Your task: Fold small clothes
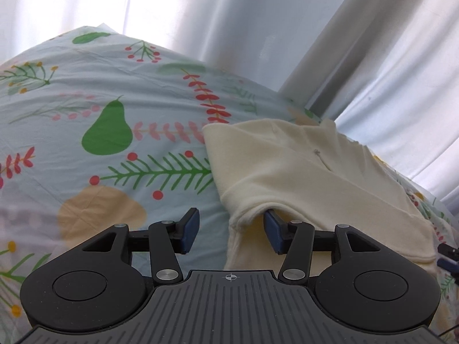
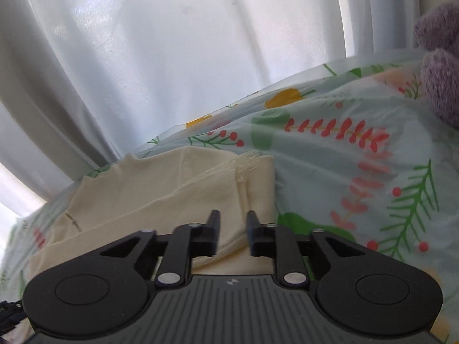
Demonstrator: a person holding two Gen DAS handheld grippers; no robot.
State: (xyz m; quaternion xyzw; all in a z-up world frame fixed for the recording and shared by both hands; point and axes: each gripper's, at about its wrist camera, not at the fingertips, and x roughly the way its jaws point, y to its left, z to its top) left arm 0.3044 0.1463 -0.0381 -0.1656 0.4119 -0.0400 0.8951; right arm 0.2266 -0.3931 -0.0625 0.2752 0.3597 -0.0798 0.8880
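Cream garment, a small soft top that looks like fleece, lies partly folded on the fruit-and-sprig bedsheet, close to the pale curtain. It appears light and limp, apt to sag and slide from a loose pinch, yet thick enough at its doubled edges to give the pads something to bite. The best hold is probably a hem or a folded corner, both layers taken together.

Left gripper stands apart at the garment's near edge, one pad tucked under a raised lip of cloth, the other over bare sheet; it clamps nothing. Right gripper is likewise released, jaws parted above the cloth, nothing pinched between them.

No container shows. A fuzzy purple thing, perhaps another small garment, sits at the sheet's far side; the blurred edge leaves that unsure.
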